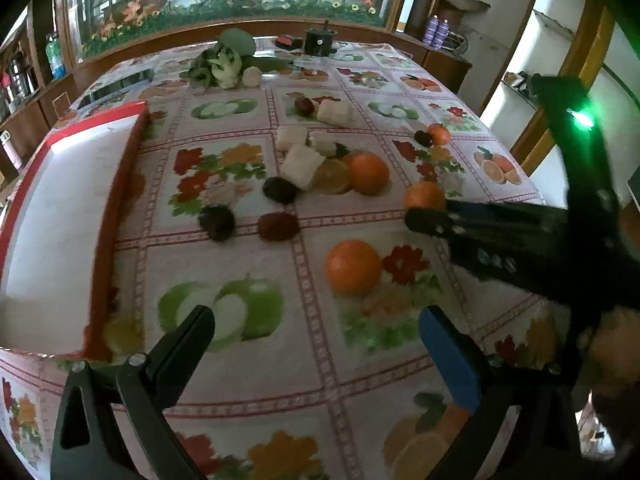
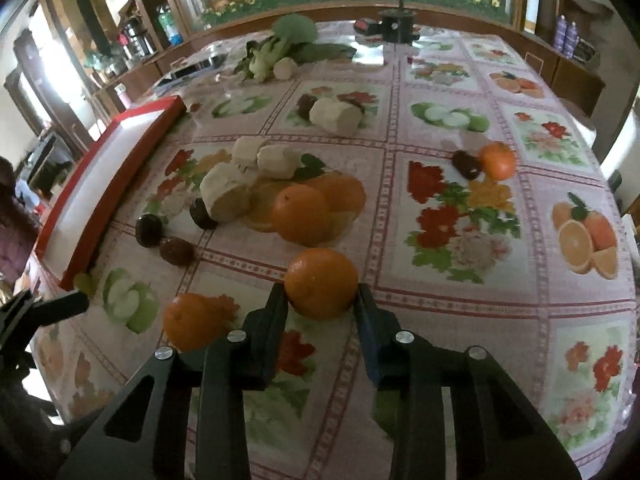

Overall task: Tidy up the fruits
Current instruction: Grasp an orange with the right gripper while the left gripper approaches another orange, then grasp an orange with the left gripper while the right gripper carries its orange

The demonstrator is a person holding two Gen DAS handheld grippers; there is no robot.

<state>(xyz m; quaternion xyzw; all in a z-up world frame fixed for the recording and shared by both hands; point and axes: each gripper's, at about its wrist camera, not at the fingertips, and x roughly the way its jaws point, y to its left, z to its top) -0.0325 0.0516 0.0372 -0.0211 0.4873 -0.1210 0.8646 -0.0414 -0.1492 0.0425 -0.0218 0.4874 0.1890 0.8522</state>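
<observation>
Now, held orange: orange (image 2: pixel 321 282) sits square between the right gripper (image 2: pixel 320 300) fingers, both pads pressing its sides, jaws narrowed onto it
Table contact: cannot tell whether it rests on the cloth or is just clear
Tray: red-rimmed tray (image 2: pixel 120 172) lies up and to the left, past the dark fruits
Left gripper: left gripper (image 1: pixel 316 328) jaws wide, nothing between them; second orange (image 1: pixel 353 267) just ahead, slightly right of its centre line
Nearer hand: right for the held orange, left for the second
</observation>
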